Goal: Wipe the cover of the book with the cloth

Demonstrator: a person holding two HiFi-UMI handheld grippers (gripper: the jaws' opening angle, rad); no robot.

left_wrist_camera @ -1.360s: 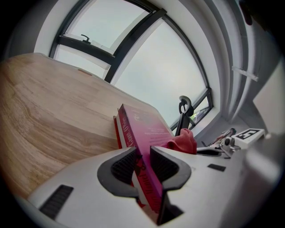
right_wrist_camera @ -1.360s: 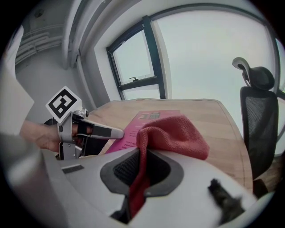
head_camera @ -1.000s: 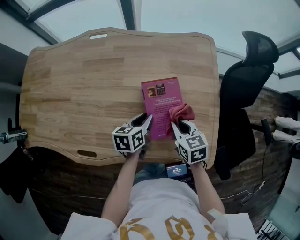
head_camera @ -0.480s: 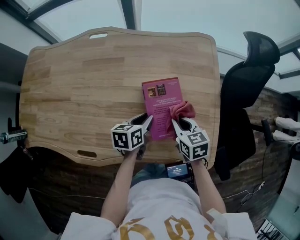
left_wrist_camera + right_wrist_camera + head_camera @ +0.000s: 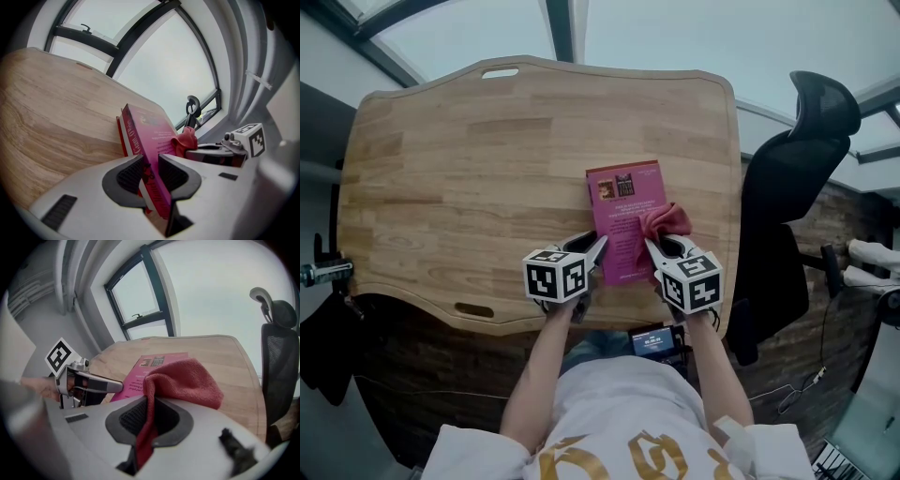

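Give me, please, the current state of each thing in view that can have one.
Magenta paperback book: closed, lying on the light wooden table, near corner clamped.
Red cloth: bunched, resting on the book's right edge.
Left gripper: shut on the book.
Right gripper: shut on the cloth.
Black office chair: unoccupied, beside the table.

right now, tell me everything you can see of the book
The book is a thin paperback with a magenta cover, small pictures near its far edge and pale print below; the spine has white lettering. It lies closed on the wooden table, nearer its right side. The fingers of the left gripper clamp its near left corner at the spine, and the red cloth, held in the right gripper, rests on its right edge.
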